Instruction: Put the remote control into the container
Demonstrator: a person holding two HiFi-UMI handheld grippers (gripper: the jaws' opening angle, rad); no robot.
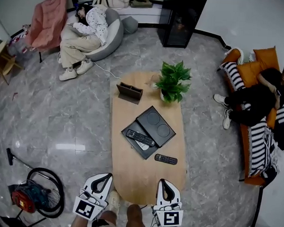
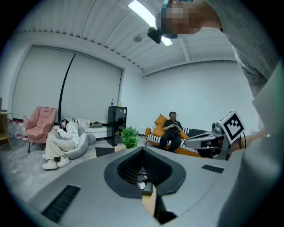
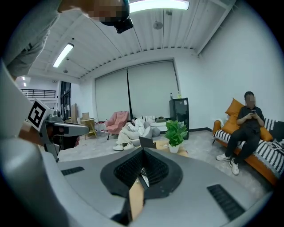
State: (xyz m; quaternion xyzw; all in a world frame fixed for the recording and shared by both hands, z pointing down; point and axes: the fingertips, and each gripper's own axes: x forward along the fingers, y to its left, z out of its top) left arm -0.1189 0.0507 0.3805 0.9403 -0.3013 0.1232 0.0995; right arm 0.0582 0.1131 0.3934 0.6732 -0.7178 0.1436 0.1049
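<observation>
A black remote control (image 1: 165, 159) lies on the wooden table (image 1: 129, 176), just right of the black container (image 1: 164, 121). A second black remote (image 1: 140, 137) and a white object (image 1: 142, 145) lie in the container's front part. My left gripper (image 1: 103, 178) and right gripper (image 1: 166, 183) hover side by side at the table's near end, short of both remotes. Both are shut with nothing between the jaws. In the left gripper view the shut gripper (image 2: 143, 148) points toward the container (image 2: 143, 179). In the right gripper view the shut gripper (image 3: 143, 150) points along the table.
A brown holder (image 1: 129, 92) and a potted plant (image 1: 173, 81) stand at the table's far end. A person lies on a beanbag (image 1: 89, 32) at far left; another sits on an orange sofa (image 1: 256, 97) at right. A vacuum cleaner (image 1: 31, 195) sits on the floor, near left.
</observation>
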